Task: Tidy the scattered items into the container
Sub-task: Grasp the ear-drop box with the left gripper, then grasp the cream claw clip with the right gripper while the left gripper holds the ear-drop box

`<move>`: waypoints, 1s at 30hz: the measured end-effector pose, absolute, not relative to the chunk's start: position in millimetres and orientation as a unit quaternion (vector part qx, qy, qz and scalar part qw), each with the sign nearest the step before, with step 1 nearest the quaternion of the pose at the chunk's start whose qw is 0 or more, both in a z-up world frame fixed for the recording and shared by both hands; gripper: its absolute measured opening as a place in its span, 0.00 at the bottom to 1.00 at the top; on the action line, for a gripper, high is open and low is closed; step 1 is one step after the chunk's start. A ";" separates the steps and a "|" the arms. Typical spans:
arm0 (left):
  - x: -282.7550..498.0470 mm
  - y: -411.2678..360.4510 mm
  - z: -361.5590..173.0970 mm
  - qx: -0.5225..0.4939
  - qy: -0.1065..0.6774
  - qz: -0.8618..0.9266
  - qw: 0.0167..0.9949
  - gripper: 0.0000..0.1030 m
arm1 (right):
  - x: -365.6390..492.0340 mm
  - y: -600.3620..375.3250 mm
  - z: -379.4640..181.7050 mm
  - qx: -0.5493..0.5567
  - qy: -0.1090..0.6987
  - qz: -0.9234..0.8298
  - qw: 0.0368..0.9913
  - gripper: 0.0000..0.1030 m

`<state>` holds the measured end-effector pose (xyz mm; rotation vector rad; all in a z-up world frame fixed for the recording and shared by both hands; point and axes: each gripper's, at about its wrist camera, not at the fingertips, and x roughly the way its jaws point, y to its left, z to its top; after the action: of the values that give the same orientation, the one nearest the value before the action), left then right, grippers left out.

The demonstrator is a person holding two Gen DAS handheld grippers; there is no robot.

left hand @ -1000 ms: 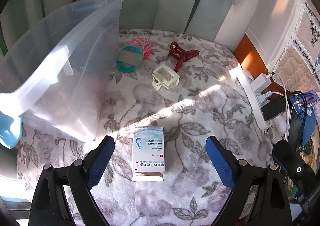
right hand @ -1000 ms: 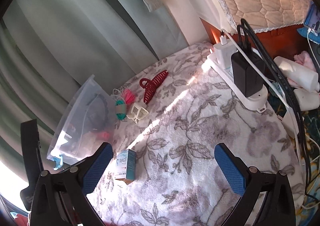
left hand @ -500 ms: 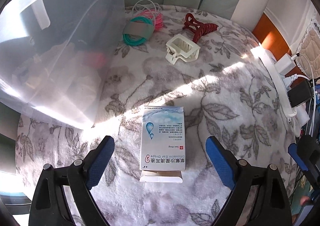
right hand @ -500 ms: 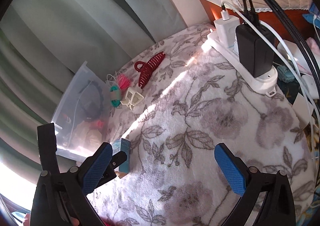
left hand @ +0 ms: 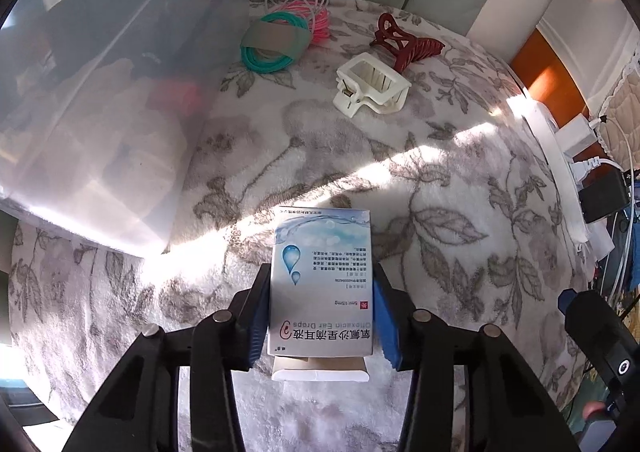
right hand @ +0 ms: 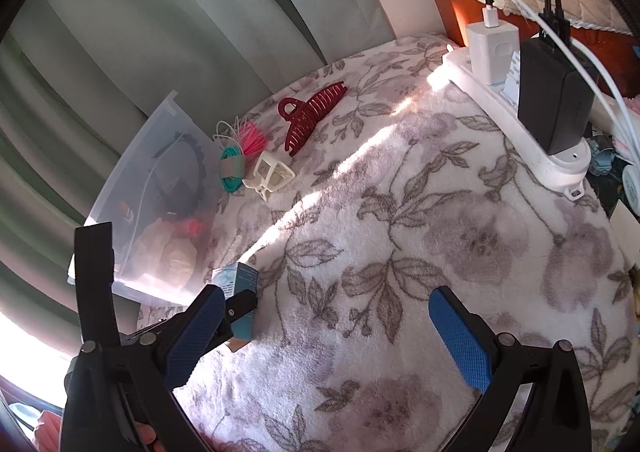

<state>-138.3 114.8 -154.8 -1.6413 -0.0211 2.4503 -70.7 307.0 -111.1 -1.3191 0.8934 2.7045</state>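
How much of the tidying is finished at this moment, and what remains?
Done: a few things already lie inside the clear bin. In hand: the left gripper is closing, with the ear drops box between its fingers; the box still rests on the blanket. Left: the dark red hair claw, the white hair clip and the coiled cords. The right gripper is open and empty.

Just ahead of the claw, the ear-drop box was pale blue-white with a blue droplet — beyond lay a dark red hair claw, a cream clip, teal and pink cords — on a white, grey-flowered blanket.
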 end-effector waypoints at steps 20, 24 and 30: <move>-160.2 114.7 -145.6 -0.524 -0.010 0.848 0.079 0.46 | -147.2 290.4 -118.1 -0.435 0.227 0.869 -0.067 1.00; -165.6 116.0 -147.4 -0.520 -0.008 0.851 0.077 0.46 | -167.4 288.4 -119.1 -0.439 0.209 0.870 -0.082 1.00; -174.3 115.9 -156.4 -0.529 -0.014 0.845 0.075 0.46 | -196.9 286.0 -123.9 -0.445 0.189 0.870 -0.102 0.99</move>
<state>-174.3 115.9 -156.4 -1.5867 -0.0406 2.5347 -196.9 286.0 -123.9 -1.4965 0.6342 2.9253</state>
